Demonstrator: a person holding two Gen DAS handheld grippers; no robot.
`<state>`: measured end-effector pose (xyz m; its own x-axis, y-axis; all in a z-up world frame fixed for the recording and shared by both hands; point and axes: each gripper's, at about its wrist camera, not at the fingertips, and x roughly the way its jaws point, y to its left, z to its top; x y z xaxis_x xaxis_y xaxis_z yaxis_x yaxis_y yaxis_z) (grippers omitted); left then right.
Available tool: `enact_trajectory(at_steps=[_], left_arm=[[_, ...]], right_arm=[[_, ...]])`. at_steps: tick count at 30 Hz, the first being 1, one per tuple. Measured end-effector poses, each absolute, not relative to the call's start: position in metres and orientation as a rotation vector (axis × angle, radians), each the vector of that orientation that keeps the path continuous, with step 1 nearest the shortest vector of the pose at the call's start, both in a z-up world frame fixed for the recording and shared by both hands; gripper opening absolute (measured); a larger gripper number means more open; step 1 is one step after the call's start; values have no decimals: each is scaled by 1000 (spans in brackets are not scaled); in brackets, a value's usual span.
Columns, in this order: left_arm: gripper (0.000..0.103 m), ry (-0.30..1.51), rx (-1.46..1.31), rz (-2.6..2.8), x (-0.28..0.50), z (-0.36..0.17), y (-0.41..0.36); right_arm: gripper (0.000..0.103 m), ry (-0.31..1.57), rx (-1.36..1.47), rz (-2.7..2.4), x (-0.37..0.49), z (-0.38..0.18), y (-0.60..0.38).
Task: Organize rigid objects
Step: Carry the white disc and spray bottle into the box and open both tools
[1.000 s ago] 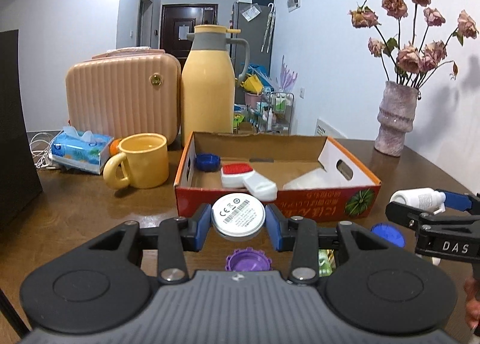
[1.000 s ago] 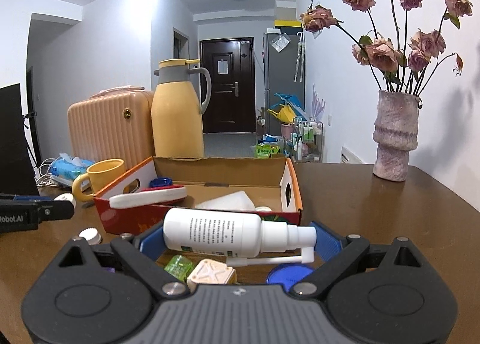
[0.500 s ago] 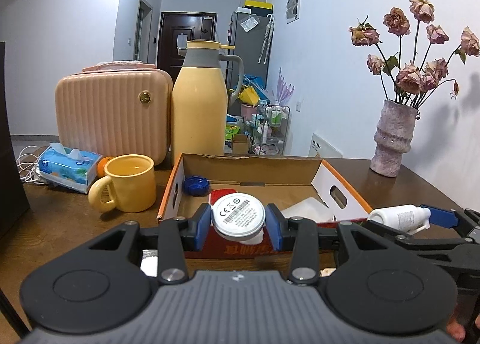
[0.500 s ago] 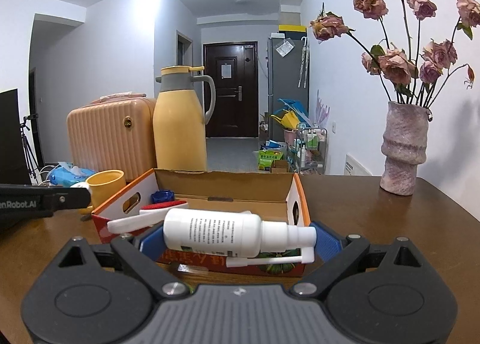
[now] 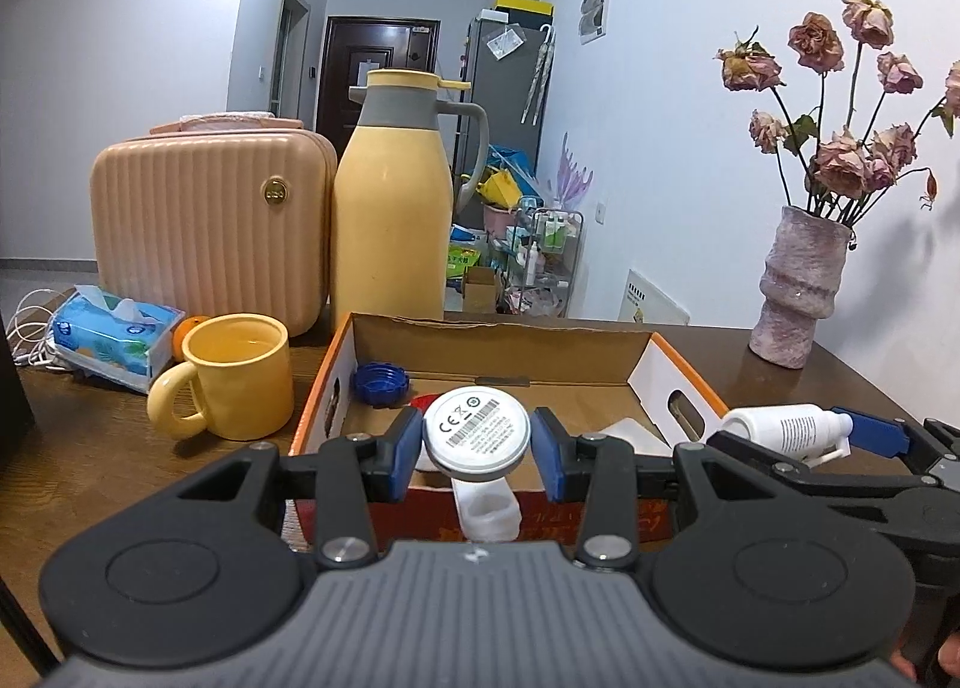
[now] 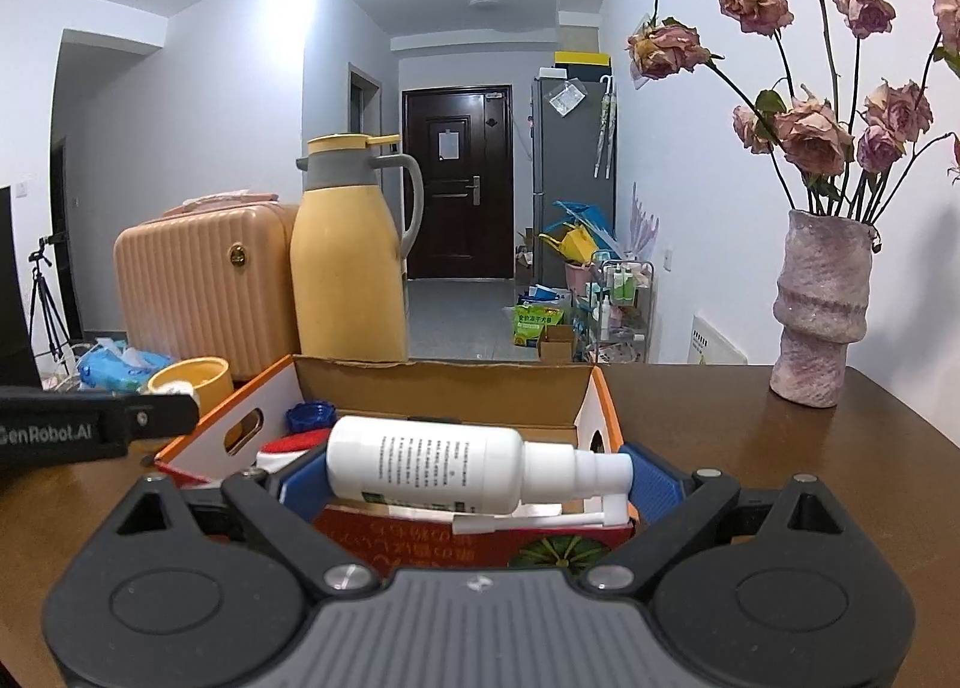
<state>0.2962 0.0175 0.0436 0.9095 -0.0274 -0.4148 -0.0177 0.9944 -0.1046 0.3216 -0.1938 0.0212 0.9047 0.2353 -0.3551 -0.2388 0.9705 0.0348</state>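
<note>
White bottle [image 6: 432, 463] crosswise in right tongs [image 6: 465, 478].

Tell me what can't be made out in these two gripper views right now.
- Box floor, left wrist view: hidden behind the white disc in the left gripper.
- Box front print, right wrist view: covered by the spray bottle in the right gripper.
- Bottle label text: too small.

A dark wooden table [image 5: 90, 466] is seen bearing an open cardboard box [image 5: 498, 340], a yellow mug [image 5: 234, 376], a tissue pack [image 5: 114, 328], a peach case [image 5: 210, 220], a yellow jug [image 5: 390, 220] and a vase [image 5: 798, 292] of dried roses.
</note>
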Motion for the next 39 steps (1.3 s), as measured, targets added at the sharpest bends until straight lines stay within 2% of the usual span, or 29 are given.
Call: enact_trajectory(at_steps=[39], left_arm=[[40, 499, -132, 19, 414, 31, 19]], right_arm=[[97, 435, 6, 206, 431, 0, -183]])
